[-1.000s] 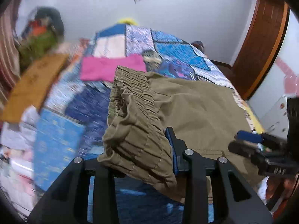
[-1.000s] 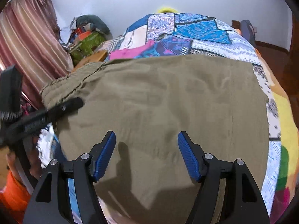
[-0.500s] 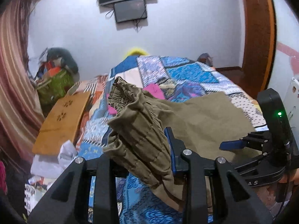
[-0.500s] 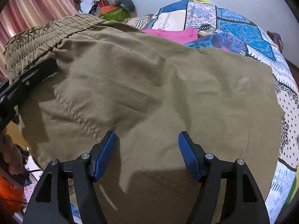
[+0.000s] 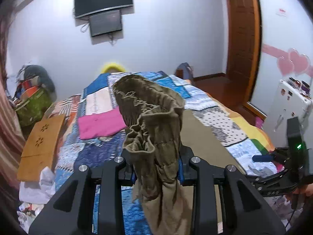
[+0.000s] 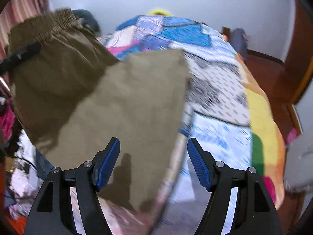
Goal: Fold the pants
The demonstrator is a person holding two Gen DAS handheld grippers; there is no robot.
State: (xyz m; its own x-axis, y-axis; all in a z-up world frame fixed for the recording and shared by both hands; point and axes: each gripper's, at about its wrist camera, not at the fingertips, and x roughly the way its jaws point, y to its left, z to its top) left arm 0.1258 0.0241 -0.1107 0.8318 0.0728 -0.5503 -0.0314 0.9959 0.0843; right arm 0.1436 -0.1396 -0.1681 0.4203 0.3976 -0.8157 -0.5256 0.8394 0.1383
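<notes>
Olive-brown pants (image 5: 154, 121) with a gathered elastic waistband hang bunched from my left gripper (image 5: 157, 173), which is shut on the waistband and holds it above the bed. In the right wrist view the same pants (image 6: 125, 101) drape from the lifted waistband (image 6: 45, 25) at upper left down onto the quilt. My right gripper (image 6: 153, 163) stands open over the lower right edge of the cloth, with nothing between its blue pads (image 6: 198, 163). It also shows at the right edge of the left wrist view as the right gripper (image 5: 273, 166).
A patchwork quilt (image 5: 219, 121) covers the bed. A folded pink garment (image 5: 100, 124) lies on it to the left. A wooden board (image 5: 42, 145) and a heap of clothes (image 5: 33, 96) sit beside the bed at left. A wooden door (image 5: 242, 39) stands at right.
My left gripper has risen with the waistband, lifting the pants off the quilt. My right gripper has slid right, from over the middle of the cloth to its edge.
</notes>
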